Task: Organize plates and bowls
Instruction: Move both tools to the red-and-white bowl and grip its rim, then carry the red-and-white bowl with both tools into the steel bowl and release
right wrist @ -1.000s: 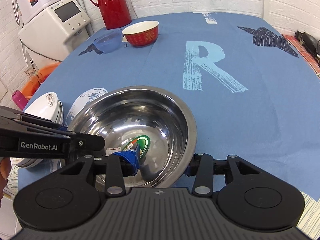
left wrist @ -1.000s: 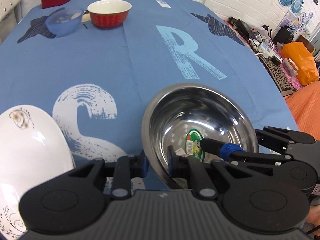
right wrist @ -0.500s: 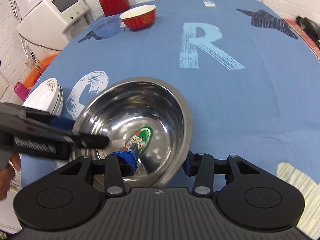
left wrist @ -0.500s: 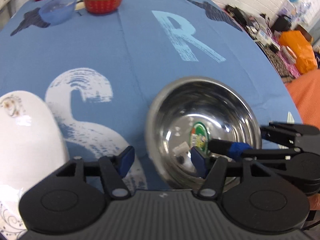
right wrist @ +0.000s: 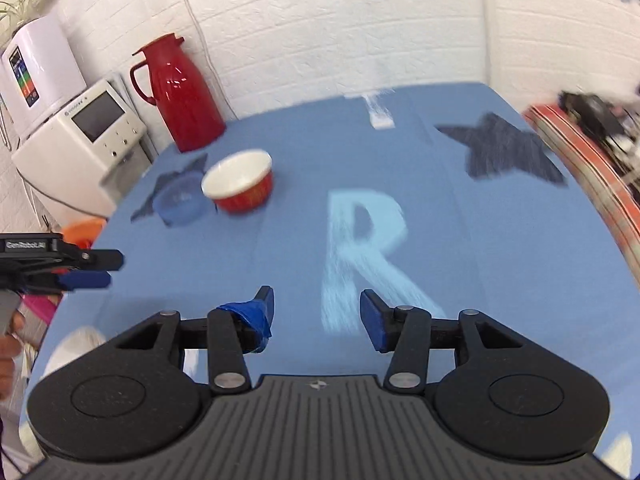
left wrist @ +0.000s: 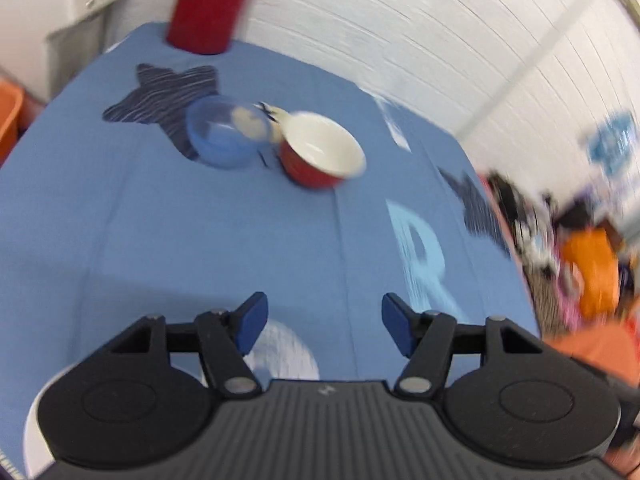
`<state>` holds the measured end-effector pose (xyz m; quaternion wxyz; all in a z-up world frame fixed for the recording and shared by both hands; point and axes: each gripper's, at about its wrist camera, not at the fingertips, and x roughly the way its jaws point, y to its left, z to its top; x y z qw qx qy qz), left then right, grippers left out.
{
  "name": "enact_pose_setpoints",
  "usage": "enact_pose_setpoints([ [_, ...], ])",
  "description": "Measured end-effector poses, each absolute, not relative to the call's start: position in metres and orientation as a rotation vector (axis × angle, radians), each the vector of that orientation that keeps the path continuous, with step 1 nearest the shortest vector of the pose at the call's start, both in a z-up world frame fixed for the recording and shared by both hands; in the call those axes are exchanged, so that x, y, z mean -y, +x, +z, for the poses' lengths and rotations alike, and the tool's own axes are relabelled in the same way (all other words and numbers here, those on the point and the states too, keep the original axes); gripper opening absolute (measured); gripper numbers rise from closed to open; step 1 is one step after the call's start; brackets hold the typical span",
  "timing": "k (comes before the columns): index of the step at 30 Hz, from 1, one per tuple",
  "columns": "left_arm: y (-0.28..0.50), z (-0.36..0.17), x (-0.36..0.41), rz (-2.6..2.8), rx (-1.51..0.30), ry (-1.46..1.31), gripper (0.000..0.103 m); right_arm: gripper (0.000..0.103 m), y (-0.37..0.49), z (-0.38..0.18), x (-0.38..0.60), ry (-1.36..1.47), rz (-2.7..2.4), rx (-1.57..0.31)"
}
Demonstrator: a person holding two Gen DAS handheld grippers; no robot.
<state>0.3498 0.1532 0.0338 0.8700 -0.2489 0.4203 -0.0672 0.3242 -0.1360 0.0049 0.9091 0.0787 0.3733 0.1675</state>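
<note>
A red bowl (left wrist: 322, 156) with a white inside stands at the far side of the blue tablecloth, touching a translucent blue bowl (left wrist: 224, 136) on its left. Both bowls show again in the right wrist view, the red bowl (right wrist: 240, 186) and the blue bowl (right wrist: 180, 202). My left gripper (left wrist: 323, 326) is open and empty above the cloth. My right gripper (right wrist: 318, 318) is open and empty too. The left gripper (right wrist: 86, 272) appears at the left edge of the right wrist view. A white plate edge (left wrist: 34, 424) peeks out at the lower left. The steel bowl is out of sight.
A red thermos jug (right wrist: 178, 92) stands at the table's far left corner, with white appliances (right wrist: 80, 140) beyond it. The tablecloth (right wrist: 460, 240) carries a pale letter R and dark star shapes. Clutter and an orange bag (left wrist: 592, 272) lie past the right edge.
Both grippers let go of the steel bowl, opened and lifted, tilting up toward the far side of the table. The steel bowl has dropped out of both views.
</note>
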Motion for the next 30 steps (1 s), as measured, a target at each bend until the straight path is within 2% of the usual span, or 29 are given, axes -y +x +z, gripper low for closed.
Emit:
enact_pose_setpoints([
  [4,0.408,0.01,-0.168,-0.052,-0.879,-0.773,0.064,0.033,0.412,0.001,0.089,0.153,0.366,-0.791],
  [9,0.465,-0.018,-0.164,0.042,-0.895,-0.896,0.064,0.034,0.493,-0.02,0.034,0.091,0.4,-0.855],
  [17,0.51,-0.033,-0.168,0.141,-0.869,-0.924,0.063,0.035,0.551,-0.053,-0.009,-0.042,0.414,-0.912],
  [18,0.514,-0.034,-0.167,0.147,-0.869,-0.911,0.061,0.035,0.555,-0.056,-0.012,-0.045,0.417,-0.912],
  [19,0.517,-0.036,-0.167,0.151,-0.876,-0.899,0.051,0.035,0.557,-0.058,-0.015,-0.049,0.417,-0.913],
  [21,0.52,-0.041,-0.168,0.163,-0.887,-0.901,0.048,0.035,0.56,-0.064,-0.018,-0.058,0.412,-0.92],
  [24,0.526,-0.045,-0.168,0.136,-0.912,-0.889,0.034,0.028,0.559,-0.068,-0.013,0.015,0.447,-0.911],
  [25,0.528,-0.043,-0.167,0.109,-0.911,-0.87,0.023,0.023,0.559,-0.069,-0.011,0.048,0.462,-0.917],
  [27,0.531,-0.038,-0.164,0.106,-0.916,-0.824,0.018,0.018,0.557,-0.071,-0.01,0.073,0.481,-0.928],
  [30,0.53,-0.037,-0.163,0.089,-0.916,-0.794,0.015,0.018,0.548,-0.069,-0.011,0.063,0.489,-0.927],
])
